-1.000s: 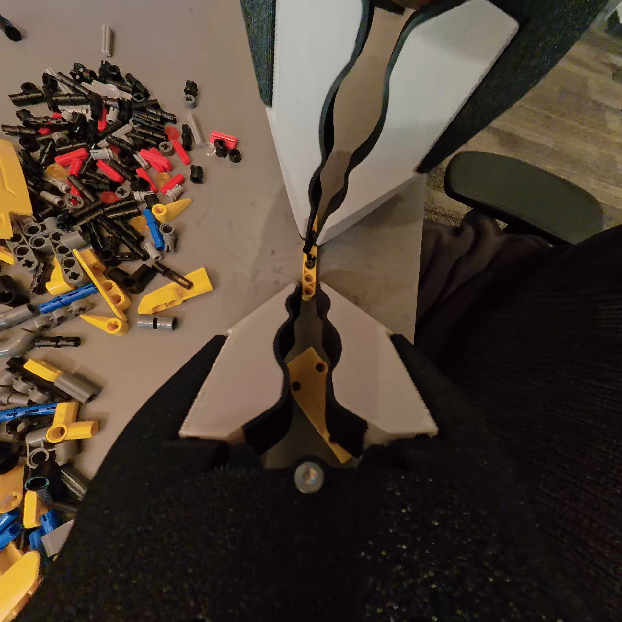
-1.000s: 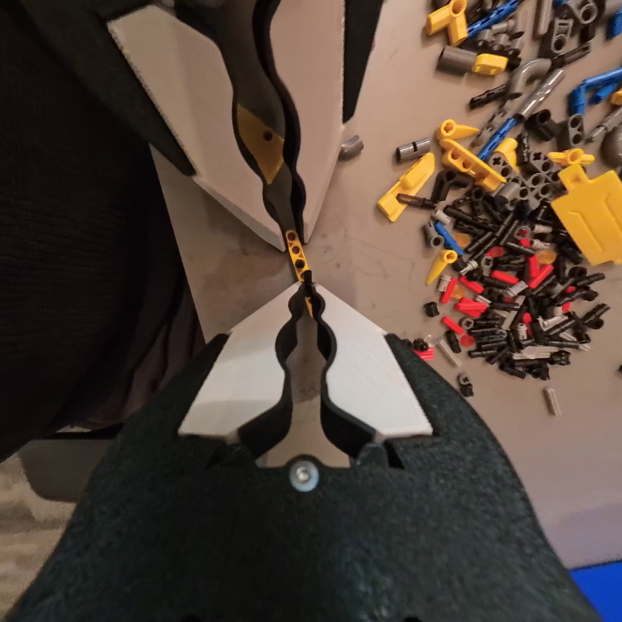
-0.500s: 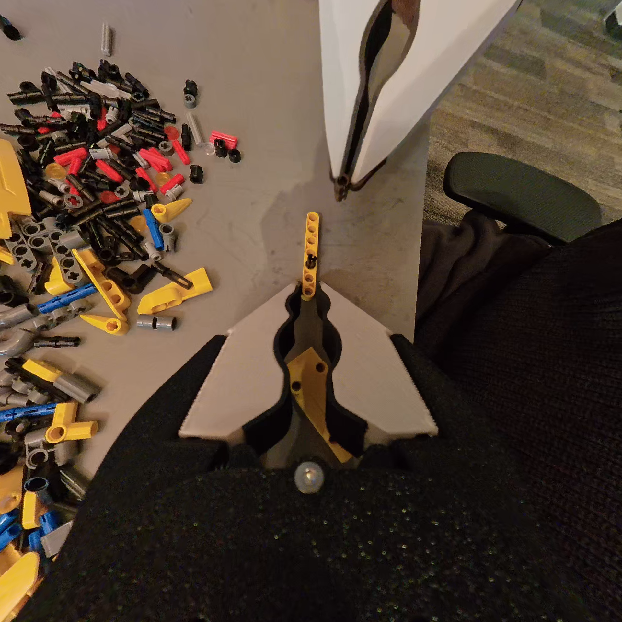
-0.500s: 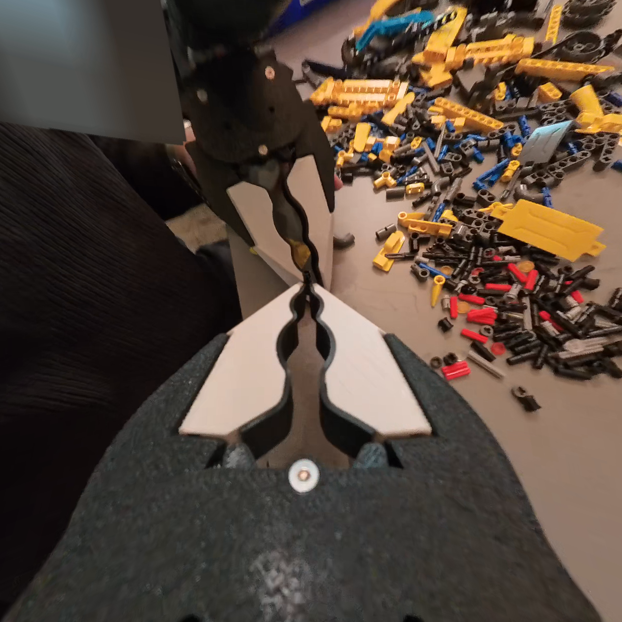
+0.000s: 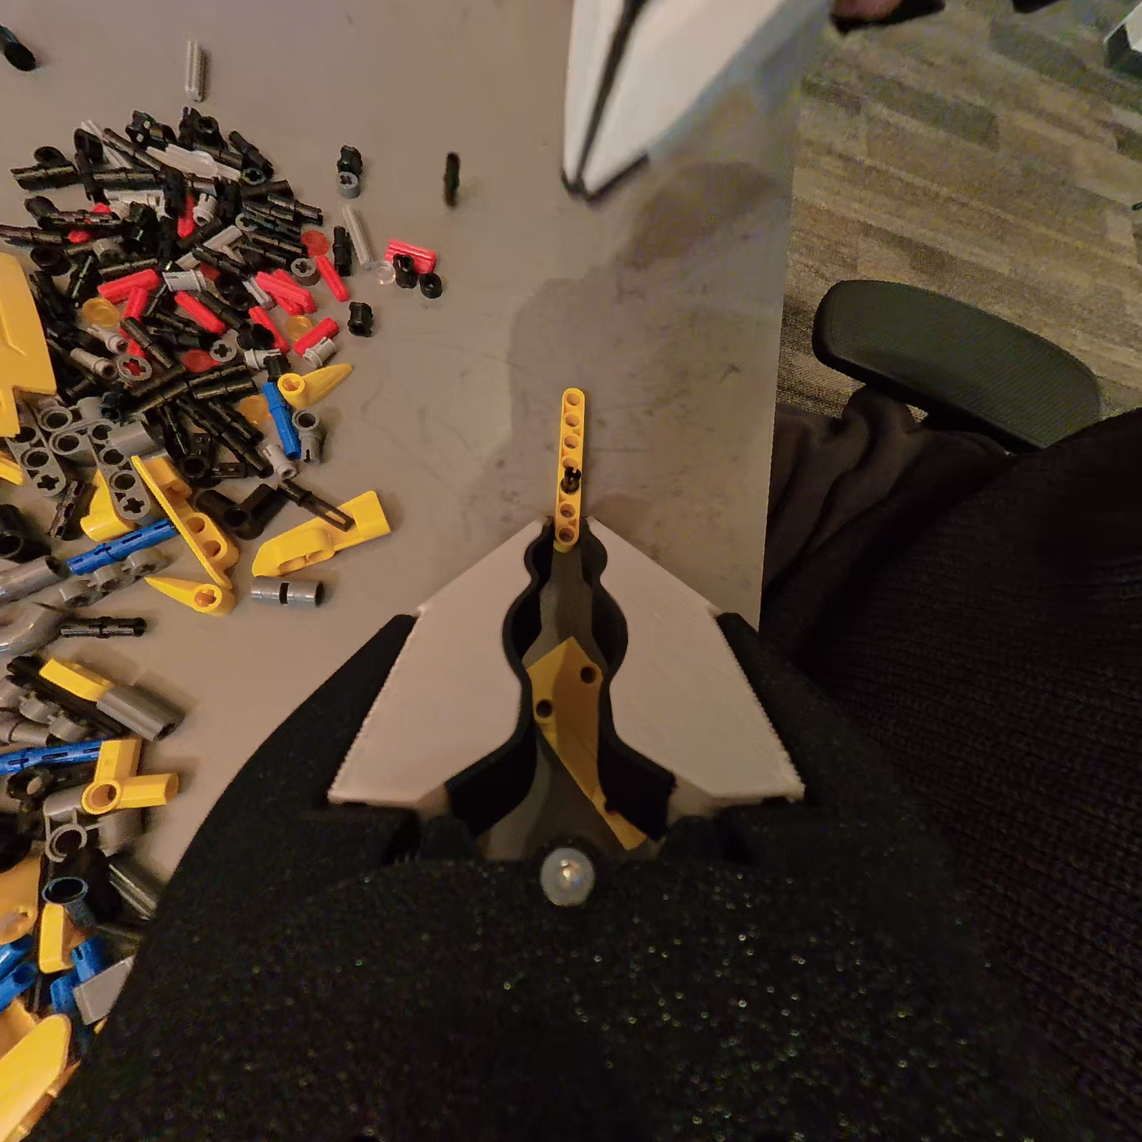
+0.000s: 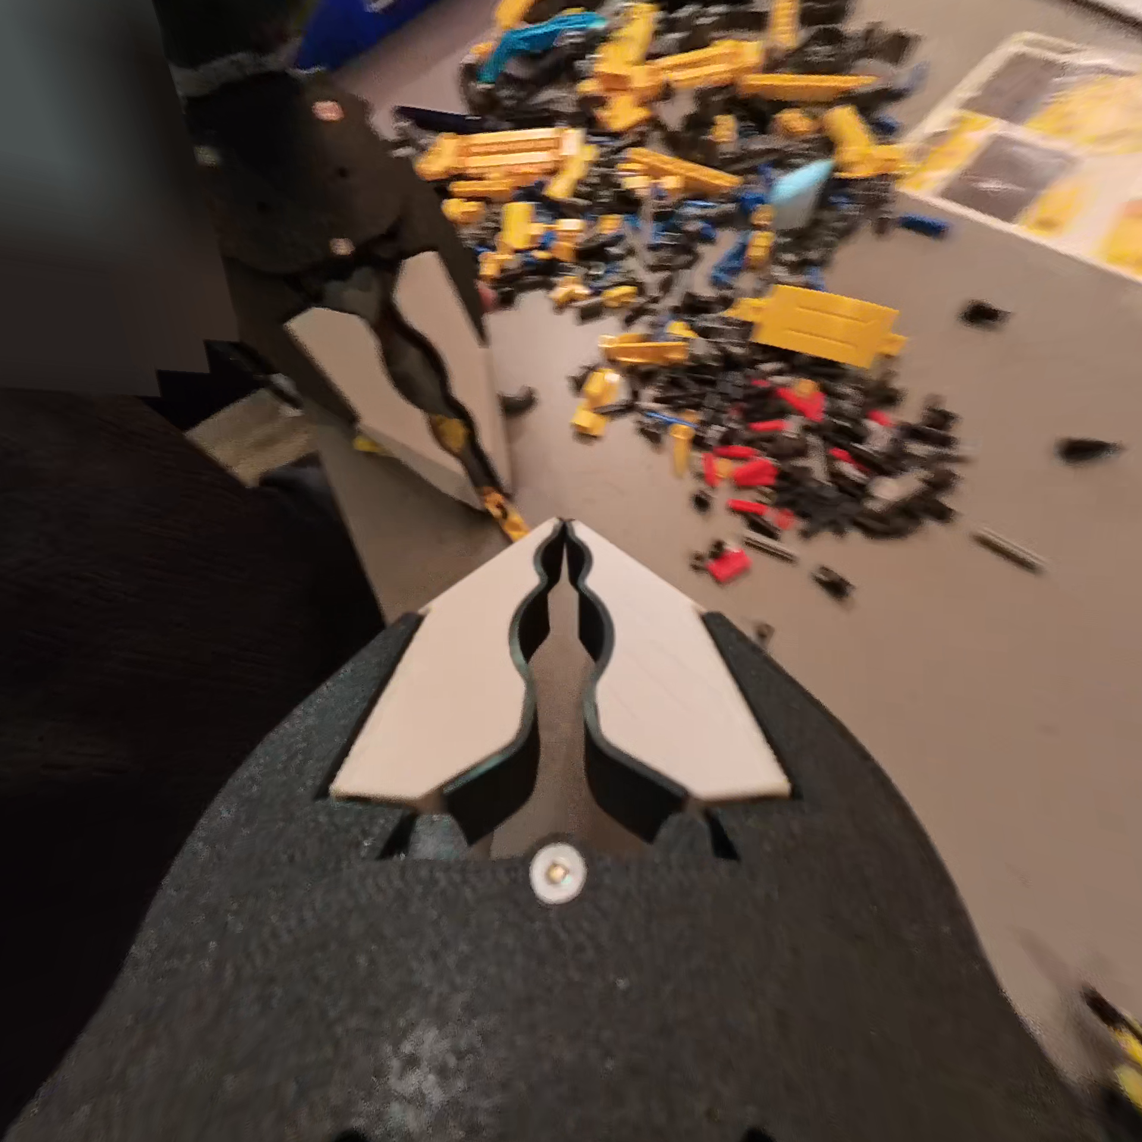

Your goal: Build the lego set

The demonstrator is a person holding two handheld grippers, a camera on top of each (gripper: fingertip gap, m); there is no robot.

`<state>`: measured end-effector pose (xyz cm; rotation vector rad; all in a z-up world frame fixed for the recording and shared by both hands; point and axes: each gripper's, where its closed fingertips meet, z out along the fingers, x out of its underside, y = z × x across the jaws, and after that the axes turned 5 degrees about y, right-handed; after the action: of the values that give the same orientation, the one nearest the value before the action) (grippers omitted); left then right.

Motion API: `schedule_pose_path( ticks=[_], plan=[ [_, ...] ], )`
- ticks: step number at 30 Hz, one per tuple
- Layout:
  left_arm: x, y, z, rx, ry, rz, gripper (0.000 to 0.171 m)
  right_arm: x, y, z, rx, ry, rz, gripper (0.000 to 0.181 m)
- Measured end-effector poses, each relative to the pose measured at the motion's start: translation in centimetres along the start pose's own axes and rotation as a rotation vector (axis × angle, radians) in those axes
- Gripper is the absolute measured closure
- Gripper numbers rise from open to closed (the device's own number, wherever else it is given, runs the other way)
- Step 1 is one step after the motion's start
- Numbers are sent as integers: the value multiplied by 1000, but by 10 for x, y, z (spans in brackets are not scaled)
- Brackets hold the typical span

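Note:
My left gripper (image 5: 566, 532) is shut on a yellow beam with holes (image 5: 570, 445) that sticks out forward over the grey table (image 5: 494, 346). A black pin (image 5: 571, 476) sits in one of the beam's holes. A yellow plate part (image 5: 565, 698) lies between the jaws farther back. My right gripper (image 6: 562, 525) is shut, with nothing visible between its tips. In the left wrist view it (image 5: 624, 93) hangs above the table's far side, apart from the beam. The blurred right wrist view shows the left gripper (image 6: 432, 383) with the beam (image 6: 502, 503) just beyond my right tips.
A heap of black, red, grey, blue and yellow parts (image 5: 154, 340) covers the table's left. A loose black pin (image 5: 452, 178) lies near the right gripper. The table edge (image 5: 772, 432), a chair armrest (image 5: 958, 358) and a dark sleeve (image 5: 958, 741) are on the right. Printed sheets (image 6: 1019, 154) lie far off. Tip to tip, the grippers are about 9 centimeters apart.
My right gripper has let go of the beam and pulled up and away from it. The pin stays in the beam. A loose black pin now lies near the right gripper. The left gripper has not moved.

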<state>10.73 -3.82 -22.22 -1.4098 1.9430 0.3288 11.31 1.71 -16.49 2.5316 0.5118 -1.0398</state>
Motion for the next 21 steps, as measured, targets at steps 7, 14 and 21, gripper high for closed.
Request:
schedule_pose_path(
  ticks=[7,14,21],
  plan=[
    [0,0,0,6,0,-5,164,32,-82,-52,362,-6,319,166],
    [0,0,0,6,0,-4,164,63,-98,-20,418,177,375,164],
    [1,0,0,1,0,5,164,71,-115,-15,507,252,315,174]
  ],
)
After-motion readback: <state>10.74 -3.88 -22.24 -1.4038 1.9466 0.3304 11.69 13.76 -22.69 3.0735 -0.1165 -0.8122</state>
